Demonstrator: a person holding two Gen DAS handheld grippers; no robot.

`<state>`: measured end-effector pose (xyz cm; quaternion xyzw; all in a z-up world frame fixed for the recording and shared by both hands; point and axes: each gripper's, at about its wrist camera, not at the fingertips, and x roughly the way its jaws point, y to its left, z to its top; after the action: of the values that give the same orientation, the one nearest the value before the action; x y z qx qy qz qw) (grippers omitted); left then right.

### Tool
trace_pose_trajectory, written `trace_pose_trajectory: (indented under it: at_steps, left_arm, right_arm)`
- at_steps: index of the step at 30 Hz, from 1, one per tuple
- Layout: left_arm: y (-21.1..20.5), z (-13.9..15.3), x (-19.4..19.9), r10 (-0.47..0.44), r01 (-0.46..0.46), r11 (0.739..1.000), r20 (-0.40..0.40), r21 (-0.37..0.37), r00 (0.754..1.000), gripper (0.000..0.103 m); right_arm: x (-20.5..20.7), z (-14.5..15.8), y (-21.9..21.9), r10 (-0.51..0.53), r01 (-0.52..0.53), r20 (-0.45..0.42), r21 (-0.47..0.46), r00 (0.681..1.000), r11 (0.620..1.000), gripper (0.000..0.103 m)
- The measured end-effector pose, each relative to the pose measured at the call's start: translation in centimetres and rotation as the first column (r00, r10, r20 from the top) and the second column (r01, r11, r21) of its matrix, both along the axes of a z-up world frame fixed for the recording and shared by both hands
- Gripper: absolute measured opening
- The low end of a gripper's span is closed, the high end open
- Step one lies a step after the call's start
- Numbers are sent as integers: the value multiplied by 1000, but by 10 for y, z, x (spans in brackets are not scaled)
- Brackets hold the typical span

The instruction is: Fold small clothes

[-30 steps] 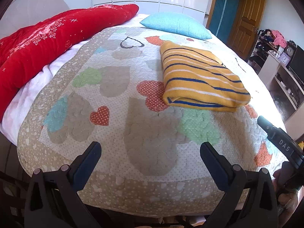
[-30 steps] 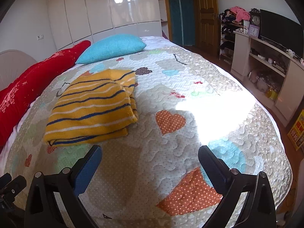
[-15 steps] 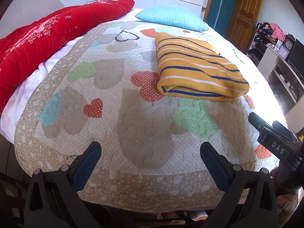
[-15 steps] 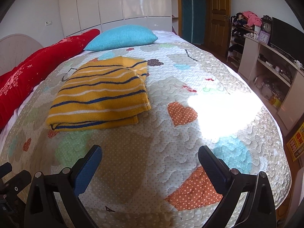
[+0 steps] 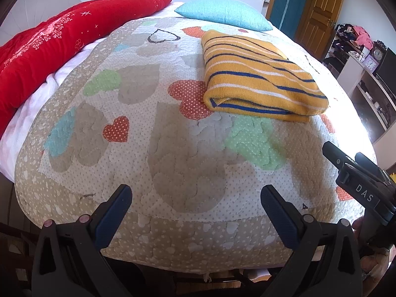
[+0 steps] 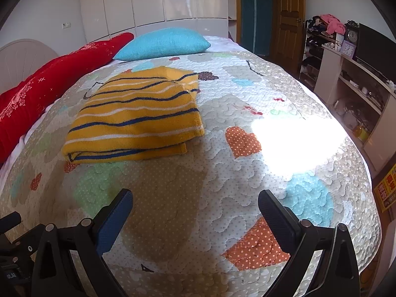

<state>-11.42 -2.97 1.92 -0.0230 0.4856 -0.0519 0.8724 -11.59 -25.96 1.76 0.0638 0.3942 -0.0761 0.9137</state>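
Lying folded on the quilted bed (image 5: pixel 188 163), the striped yellow sweater (image 5: pixel 257 79) sits far from both wide-open, empty grippers: left gripper (image 5: pixel 195 198), right gripper (image 6: pixel 195 198). Only the left view shows the right gripper's body; only the right view shows the sunlit patch (image 6: pixel 292 143).

Both grippers have drawn nearer the folded sweater (image 5: pixel 262 79) over the past second: it looms larger before the left gripper (image 5: pixel 195 198) and the right gripper (image 6: pixel 195 201), whose tip (image 5: pixel 346 163) has risen higher alongside.
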Motion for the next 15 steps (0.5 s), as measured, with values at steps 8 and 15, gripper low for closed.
trace_pose_trajectory:
  at_steps: [8,15]
  left_arm:
    - [-2,-3,0,-6,6,1000,-14,-8,1000,103]
    - [-2,-6,1,-7,7,1000,-24,-7,1000,103]
  right_arm:
    - [0,-2,5,16,-16,-5,-3,1000,1000,103]
    - [-1,-3,9,27,-27,-10,-4,1000,1000,103]
